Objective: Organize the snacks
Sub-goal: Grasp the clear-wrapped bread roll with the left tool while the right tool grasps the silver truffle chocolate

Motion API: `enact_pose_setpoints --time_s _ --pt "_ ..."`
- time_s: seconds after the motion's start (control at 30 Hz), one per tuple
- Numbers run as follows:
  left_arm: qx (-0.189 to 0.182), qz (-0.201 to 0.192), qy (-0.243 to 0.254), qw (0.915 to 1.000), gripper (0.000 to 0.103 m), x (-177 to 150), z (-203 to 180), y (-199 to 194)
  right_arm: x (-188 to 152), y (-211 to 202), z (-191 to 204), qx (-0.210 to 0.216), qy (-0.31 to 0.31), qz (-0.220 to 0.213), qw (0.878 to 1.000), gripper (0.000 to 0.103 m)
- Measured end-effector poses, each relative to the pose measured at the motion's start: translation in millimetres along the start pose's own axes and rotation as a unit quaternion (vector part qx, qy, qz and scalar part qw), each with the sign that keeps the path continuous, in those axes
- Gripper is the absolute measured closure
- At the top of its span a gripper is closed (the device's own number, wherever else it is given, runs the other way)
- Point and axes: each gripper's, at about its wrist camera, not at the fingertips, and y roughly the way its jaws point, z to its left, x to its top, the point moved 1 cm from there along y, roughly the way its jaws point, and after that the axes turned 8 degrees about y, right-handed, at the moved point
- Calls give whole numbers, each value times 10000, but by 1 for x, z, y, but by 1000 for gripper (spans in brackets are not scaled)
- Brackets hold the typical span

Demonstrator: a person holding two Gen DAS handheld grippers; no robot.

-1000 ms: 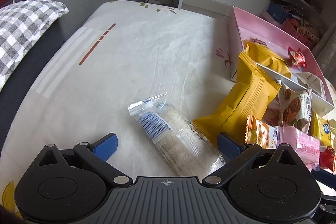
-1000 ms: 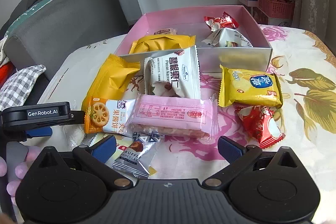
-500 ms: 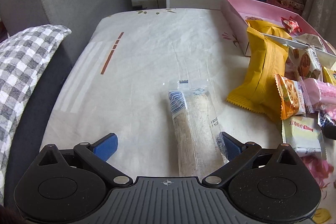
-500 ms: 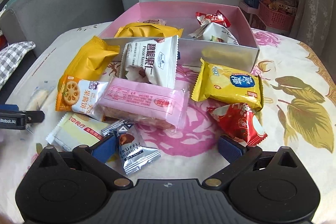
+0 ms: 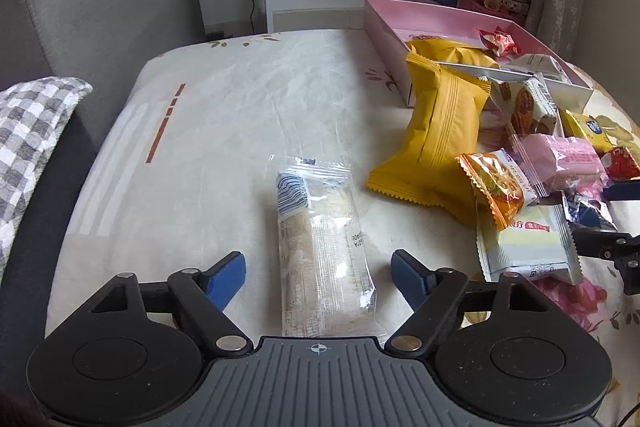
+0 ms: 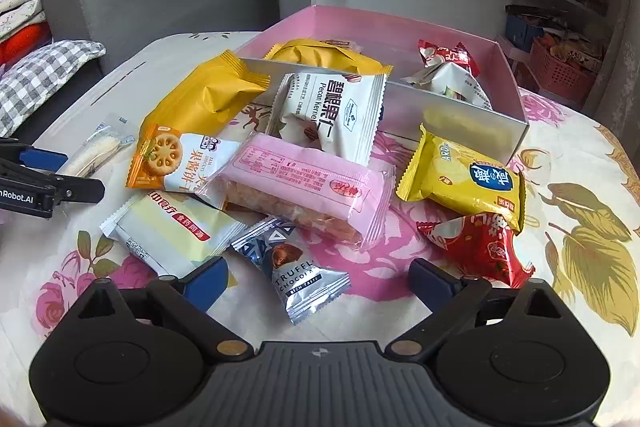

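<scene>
The black left gripper [image 5: 318, 267] with blue pads and its right twin [image 6: 318, 281] tilt downward, jaws just closing, nothing gripped.

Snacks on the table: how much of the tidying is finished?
Early days. A few packets already lie in the pink box. The left tool is closing around the clear cracker pack, not yet gripping; the right tool hangs open over the truffle chocolate. Most snacks remain outside.
</scene>
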Motion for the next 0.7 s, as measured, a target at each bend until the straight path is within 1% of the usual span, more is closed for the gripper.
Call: enact_pose_setpoints --time_s 0.03,0.07,0.13,0.17,0.23,0.27,0.33,0.37,0.43,0.53,0.6,0.67,0.7 --pt "-27 -24 11 10000 33 0 -1 -1 0 0 1 7 -44 -5 10000 17" --pt "-48 -45 -2 10000 36 0 -1 -2 -1 -1 1 19 -80 -15 10000 18" --pt "-47 -59 -18 10000 46 0 -1 -2 -1 -2 1 44 -129 -43 9999 26" --pt "-36 -66 -26 10000 49 1 -1 -3 -1 -3 2 67 -155 -59 9998 28" --pt "-12 -67 -69 10000 59 1 0 -4 -1 -5 2 96 -193 -75 9997 35" --pt "-14 -66 -101 9999 61 1 1 -4 -1 -5 3 105 -205 -74 9997 37" --pt "-21 -51 -165 9998 64 1 2 -5 -1 -6 5 133 -270 -73 9995 45" --pt "-25 -45 -193 9998 65 1 3 -6 -1 -6 7 148 -314 -75 9994 48" --pt "-11 -29 -235 9997 66 1 3 -7 0 -7 9 182 -410 -73 9990 62" --pt "0 -11 -255 9997 68 2 3 -8 -1 -9 14 173 -571 -59 9982 73" --pt "-1 -17 -269 9996 70 2 3 -9 -1 -11 17 171 -697 -43 9974 76" --pt "-14 -25 -314 9995 78 3 4 -10 -2 -12 21 157 -785 -30 9968 76" --pt "-35 -20 -349 9994 80 3 5 -11 -2 -12 22 160 -800 -34 9967 76"
